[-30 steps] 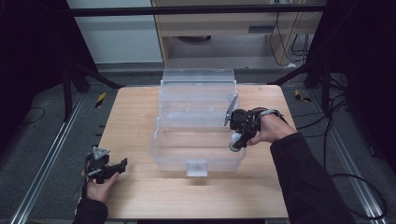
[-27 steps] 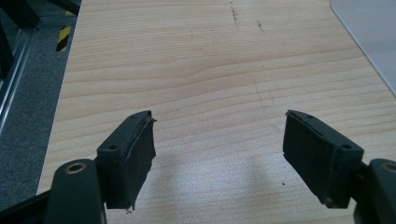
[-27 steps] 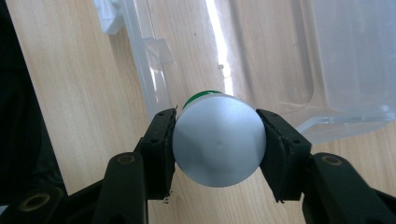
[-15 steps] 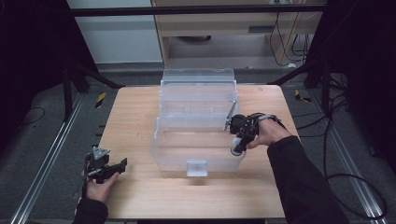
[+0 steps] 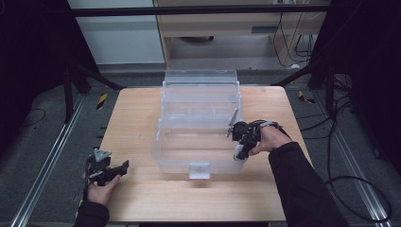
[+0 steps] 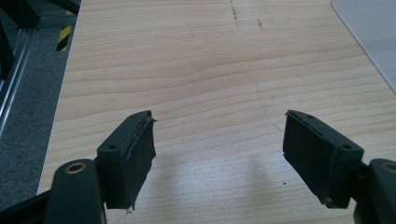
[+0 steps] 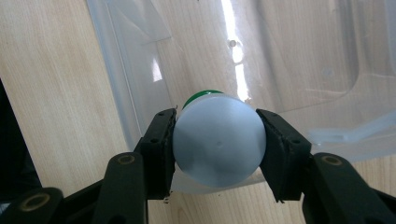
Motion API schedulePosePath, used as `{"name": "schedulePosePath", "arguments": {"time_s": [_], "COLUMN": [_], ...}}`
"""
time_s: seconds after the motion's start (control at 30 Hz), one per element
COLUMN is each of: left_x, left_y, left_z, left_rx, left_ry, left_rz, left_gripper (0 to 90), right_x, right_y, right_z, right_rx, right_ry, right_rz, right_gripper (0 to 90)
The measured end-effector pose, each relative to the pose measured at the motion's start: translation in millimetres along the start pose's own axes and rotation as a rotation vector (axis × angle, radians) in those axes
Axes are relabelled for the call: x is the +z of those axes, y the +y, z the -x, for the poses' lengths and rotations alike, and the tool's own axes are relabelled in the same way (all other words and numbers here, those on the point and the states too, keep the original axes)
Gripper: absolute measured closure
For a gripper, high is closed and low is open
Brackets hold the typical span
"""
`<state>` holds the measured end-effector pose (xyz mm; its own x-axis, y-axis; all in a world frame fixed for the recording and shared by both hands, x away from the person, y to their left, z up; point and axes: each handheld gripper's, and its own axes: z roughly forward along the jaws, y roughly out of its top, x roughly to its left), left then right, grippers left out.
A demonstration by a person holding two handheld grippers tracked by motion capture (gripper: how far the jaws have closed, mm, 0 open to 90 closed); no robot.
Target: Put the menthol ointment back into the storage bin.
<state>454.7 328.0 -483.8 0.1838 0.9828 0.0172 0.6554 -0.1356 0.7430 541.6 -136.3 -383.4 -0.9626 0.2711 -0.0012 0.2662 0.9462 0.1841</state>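
From the high view, a clear plastic bin (image 5: 198,142) stood at the middle of the wooden counter (image 5: 142,118), its lid tipped up at the far side. The right claw (image 5: 240,152) hung at the bin's right wall, near its front corner, carrying a small whitish bottle (image 5: 239,154) just over the rim. The left claw (image 5: 112,171) rested well left of the bin, near the counter's front edge.

In the left gripper view, the left claw (image 6: 219,154) stood spread wide over bare wood, nothing between its pads, with a corner of the bin (image 6: 369,28) far off at the upper right.

In the right gripper view, the right claw (image 7: 217,144) pinched the bottle (image 7: 218,142) end-on, pads pressed on opposite sides of its round white body, a sliver of green (image 7: 201,95) peeping out beyond it. The bottle sat above the bin's wall (image 7: 116,84), the bin's clear floor spreading beyond.

The bottle looked light, stiff and smooth, so likely to slip under a loose hold; gripping across the round body, as here, seemed soundest. The bin's wall was the one thing in the way, and the thin plastic would probably flex if knocked.
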Motion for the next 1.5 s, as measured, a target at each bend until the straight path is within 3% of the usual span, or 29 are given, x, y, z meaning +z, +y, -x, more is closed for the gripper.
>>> {"name": "schedulePosePath", "arguments": {"time_s": [0.93, 1.5], "left_x": [0.1, 0.1], "left_y": [-0.1, -0.1], "left_z": [-0.4, -0.3], "left_rx": [0.000, 0.000], "left_ry": [0.001, 0.001], "left_rz": [-0.001, -0.001], "left_gripper": [24.5, 24.5], "right_x": [19.6, 14.5], "right_y": [0.1, -1.0], "right_z": [0.8, 0.5], "right_rx": [-0.002, 0.016], "right_ry": [0.013, 0.005], "right_rz": [-0.019, -0.001], "right_gripper": [49.9, 48.0]}}
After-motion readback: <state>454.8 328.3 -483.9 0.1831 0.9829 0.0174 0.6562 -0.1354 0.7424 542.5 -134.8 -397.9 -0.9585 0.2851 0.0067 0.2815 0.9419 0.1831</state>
